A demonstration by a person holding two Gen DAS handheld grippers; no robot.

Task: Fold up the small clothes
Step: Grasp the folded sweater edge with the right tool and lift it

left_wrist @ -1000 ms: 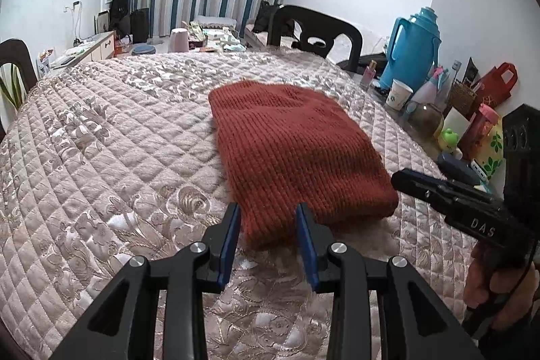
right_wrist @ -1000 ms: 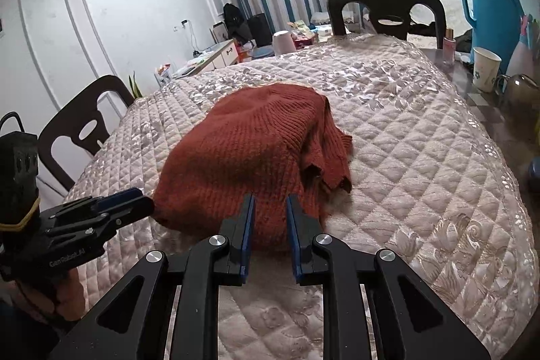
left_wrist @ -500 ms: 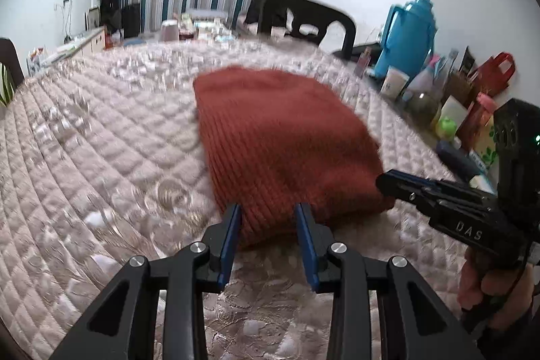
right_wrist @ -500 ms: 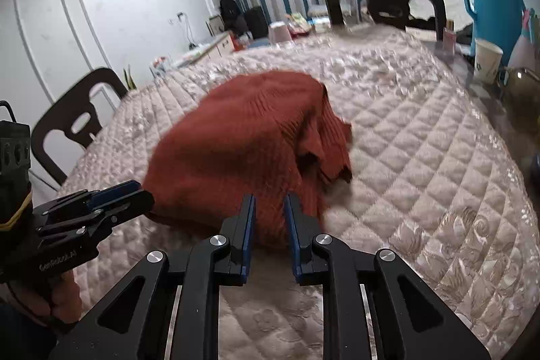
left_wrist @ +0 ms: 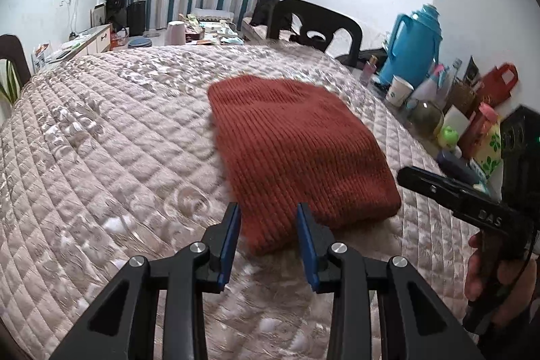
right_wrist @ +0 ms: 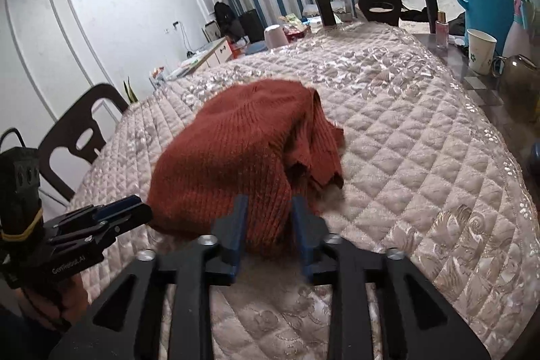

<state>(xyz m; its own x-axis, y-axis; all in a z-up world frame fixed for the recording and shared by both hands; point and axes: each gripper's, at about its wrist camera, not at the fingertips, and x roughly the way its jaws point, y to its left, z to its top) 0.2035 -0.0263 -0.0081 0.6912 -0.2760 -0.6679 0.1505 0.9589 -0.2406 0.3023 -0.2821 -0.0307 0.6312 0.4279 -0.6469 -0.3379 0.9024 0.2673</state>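
A rust-red knitted garment point(left_wrist: 297, 147) lies folded on the quilted beige table cover point(left_wrist: 101, 137). In the right wrist view the garment point(right_wrist: 236, 154) shows loose layered edges on its right side. My left gripper point(left_wrist: 268, 218) is open, its blue-padded jaws either side of the garment's near edge. My right gripper point(right_wrist: 268, 211) is open too, jaws astride the near edge at the other corner. Each gripper shows in the other's view: the right one point(left_wrist: 425, 181) at the garment's right, the left one point(right_wrist: 111, 215) at its left.
A blue thermos point(left_wrist: 411, 46), paper cup point(left_wrist: 400, 91), bottles and a red bag point(left_wrist: 496, 83) crowd the table's right edge. Dark chairs stand at the far side point(left_wrist: 314, 26) and at the left point(right_wrist: 81, 130). A cluttered sideboard stands behind.
My right gripper's jaws have opened wider around the garment's edge. Both grippers pulled back and rose slightly. The garment lies as before.
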